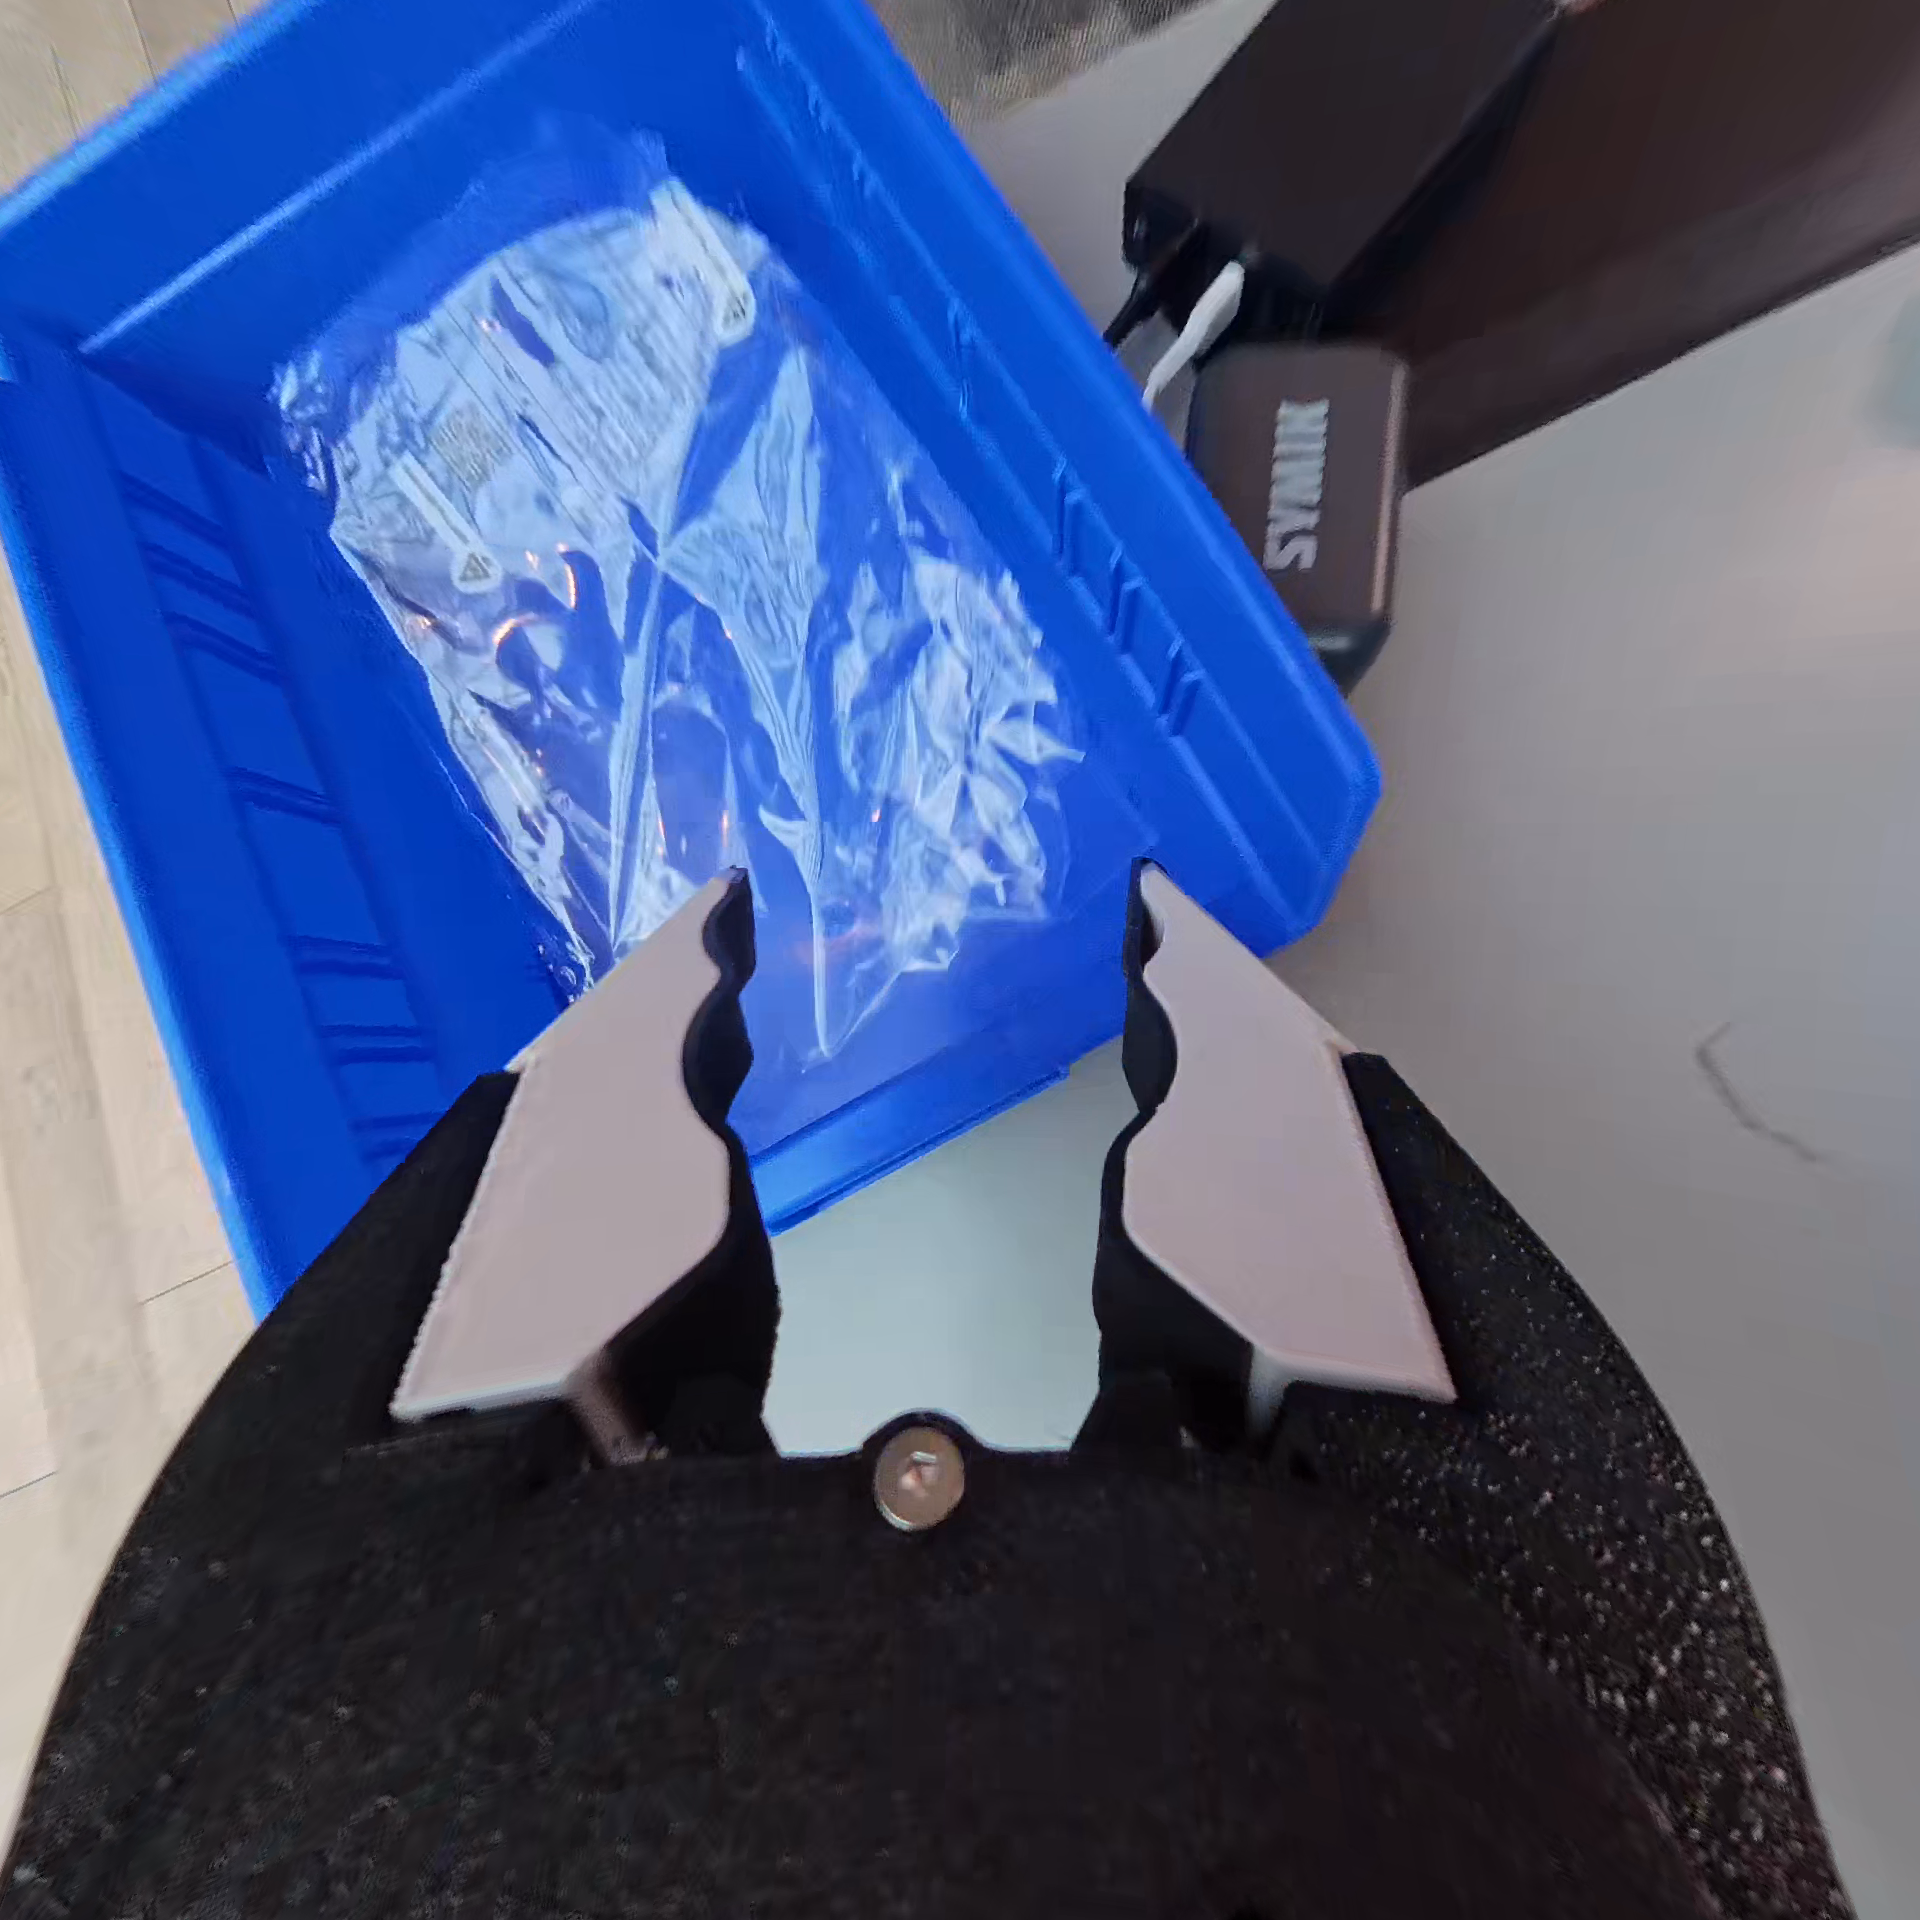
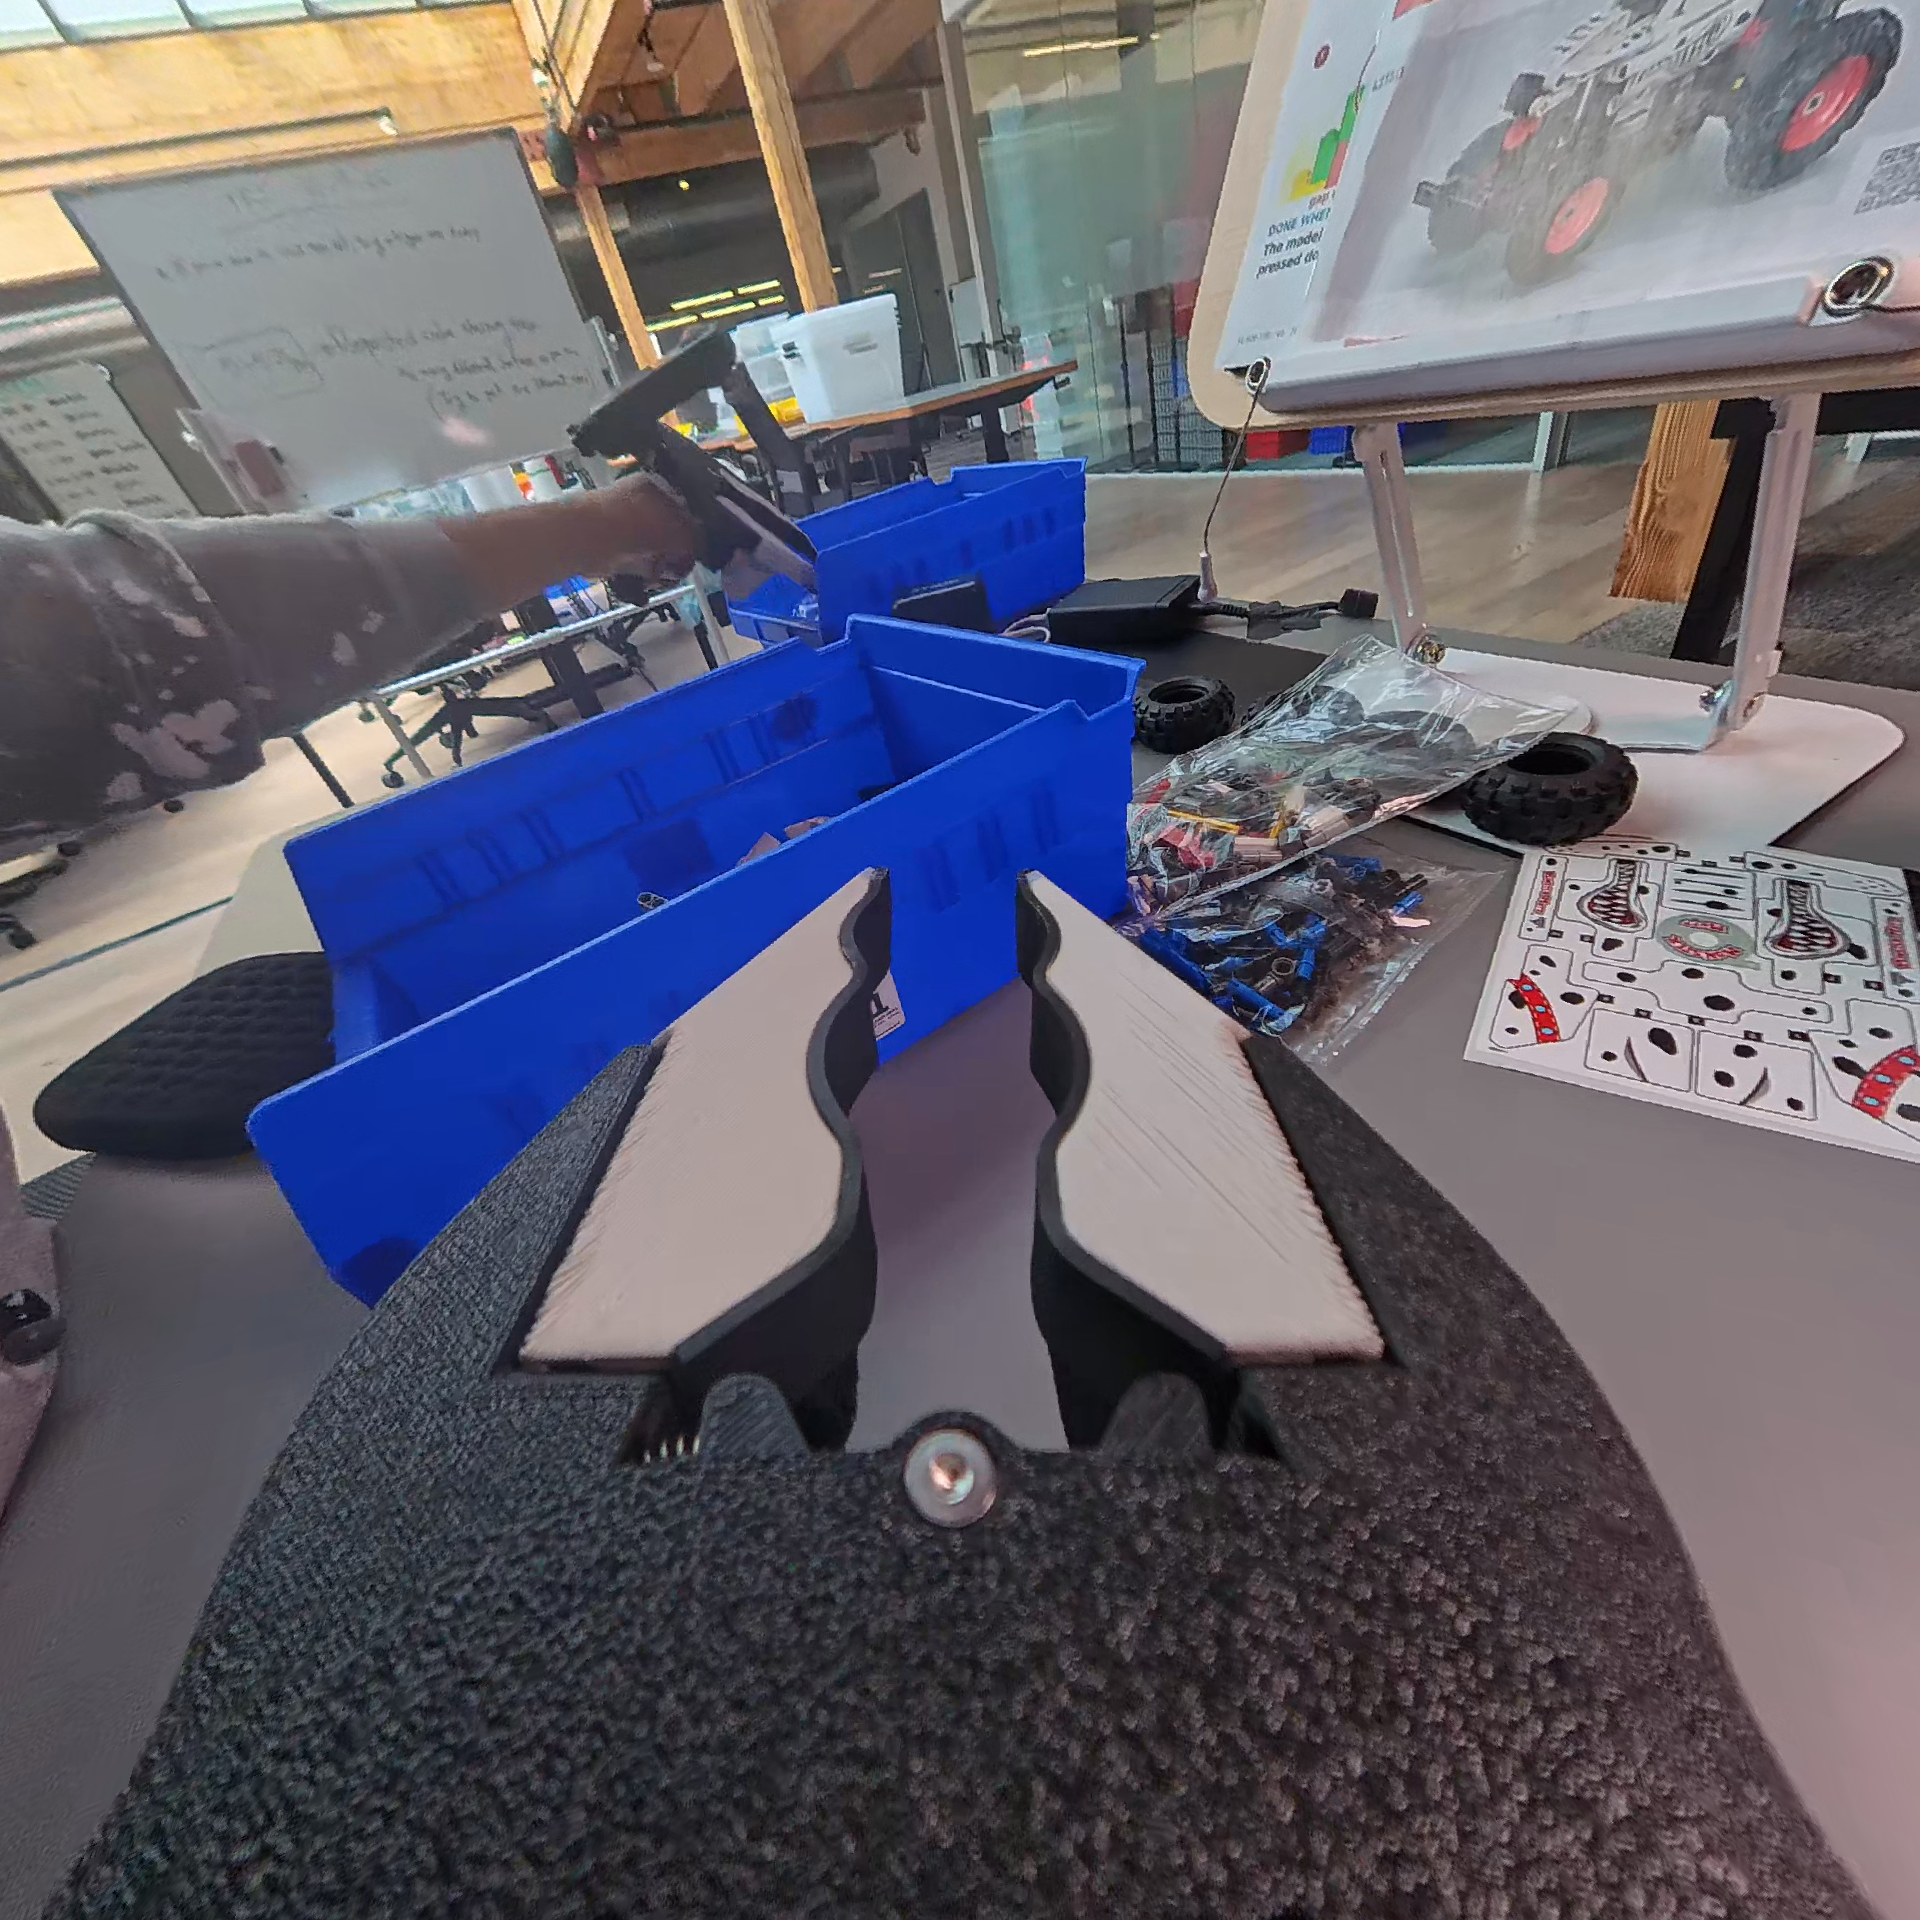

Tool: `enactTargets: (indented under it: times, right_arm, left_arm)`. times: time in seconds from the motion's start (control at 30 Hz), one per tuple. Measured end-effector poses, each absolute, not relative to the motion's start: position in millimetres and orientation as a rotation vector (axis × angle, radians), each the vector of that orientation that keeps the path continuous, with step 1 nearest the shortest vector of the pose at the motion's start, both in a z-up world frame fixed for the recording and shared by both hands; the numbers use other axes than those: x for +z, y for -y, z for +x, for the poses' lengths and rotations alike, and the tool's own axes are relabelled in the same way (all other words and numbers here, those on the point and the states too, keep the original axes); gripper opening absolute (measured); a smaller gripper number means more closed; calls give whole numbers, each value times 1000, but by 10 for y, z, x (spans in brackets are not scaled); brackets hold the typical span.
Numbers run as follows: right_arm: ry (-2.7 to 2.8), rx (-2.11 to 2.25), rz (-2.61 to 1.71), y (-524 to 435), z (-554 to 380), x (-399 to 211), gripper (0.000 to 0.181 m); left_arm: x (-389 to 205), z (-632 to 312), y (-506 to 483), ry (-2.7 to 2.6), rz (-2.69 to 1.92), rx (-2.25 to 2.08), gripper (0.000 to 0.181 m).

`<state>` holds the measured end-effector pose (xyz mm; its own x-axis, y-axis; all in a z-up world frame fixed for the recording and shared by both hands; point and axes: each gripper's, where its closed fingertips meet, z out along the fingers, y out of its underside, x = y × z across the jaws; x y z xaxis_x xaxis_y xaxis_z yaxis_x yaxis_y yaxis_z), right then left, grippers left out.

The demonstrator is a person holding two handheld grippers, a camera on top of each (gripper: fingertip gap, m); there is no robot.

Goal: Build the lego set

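Left wrist view: your left gripper [image 1: 940, 883] hangs over the near end of a blue bin [image 1: 1226, 582], jaws spread wide and holding nothing. An empty, crumpled clear bag [image 1: 665, 582] lies flat on the bin floor, just beyond the fingertips [image 1: 727, 894]. The bin sits at the worktop's [image 1: 1610, 935] far left edge, partly overhanging the wood floor [image 1: 73, 1039]. Beside its right wall lie two dark power bricks [image 1: 1320, 499] with cables.

Right wrist view: your right gripper [image 2: 954, 888] is held above the worktop [image 2: 1662, 1299] near its front edge, jaws partly open with a clear gap between them, gripping nothing. Just ahead stands a second blue bin [image 2: 644, 831] split by a divider, a few small parts inside. To its right, touching or nearly so, lie two clear bags of Lego pieces [image 2: 1288, 862], one with blue and black pins, the other with mixed colours. Two black tyres [image 2: 1548, 784] rest behind the bags, one against the base of the stand [image 2: 1745, 582]. The stand carries the instruction sheet [image 2: 1621, 177] picturing a truck. A sticker sheet [image 2: 1714, 987] lies flat toward the right edge. Farther off, your left arm [image 2: 312, 603] reaches to the far bin [image 2: 935, 540], at the worktop's far left corner
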<state>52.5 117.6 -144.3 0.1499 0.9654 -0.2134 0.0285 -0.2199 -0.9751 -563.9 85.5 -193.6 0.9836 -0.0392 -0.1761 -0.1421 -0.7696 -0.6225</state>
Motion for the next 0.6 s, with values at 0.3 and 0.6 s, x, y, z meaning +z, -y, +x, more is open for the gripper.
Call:
enactTargets:
  times: [0.3, 0.6]
  right_arm:
    - [1147, 1226, -1405, -937, 458, -1442, 28]
    - [1181, 1184, -1364, -848, 453, -1385, 27]
  left_arm:
    - [-686, -3690, -297, -223, -1996, -452, 72]
    - [-1165, -924, 978, -1065, -1988, -571, 56]
